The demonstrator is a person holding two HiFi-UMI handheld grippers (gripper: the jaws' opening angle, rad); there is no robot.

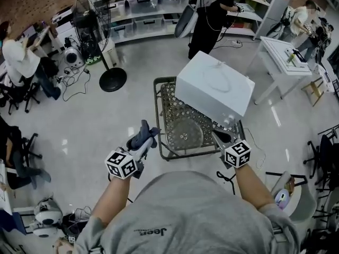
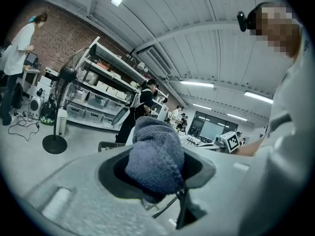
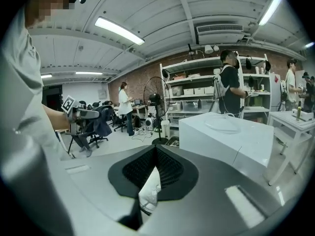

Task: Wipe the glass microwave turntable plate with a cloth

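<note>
**Cloth gripped, plate on the wire desk**

The glass plate [image 1: 184,135] lies flat on the mesh top of the wire desk [image 1: 157,115], in its near part, just in front of the white microwave [image 1: 214,86] that sits tilted across the far part. The plate lies between the two grippers.

The left gripper [image 1: 143,142] hangs just outside the desk's near left corner, apart from the plate. Its fingers are clenched on a blue-grey knitted cloth [image 2: 155,156], which bulges up out of them in a rounded wad. In the left gripper view the cloth fills the space between the fingers and hides most of what lies beyond.

The right gripper [image 1: 218,136] is over the desk's near right side, just beside the plate's right edge and below the microwave's near corner. In its own view the fingers [image 3: 170,168] meet at the tips, with nothing held; a narrow wedge stays open lower down, and something pale shows through it that cannot be made out.

A standing fan [image 1: 113,80] is on the floor to the left of the desk, well apart from it
</note>
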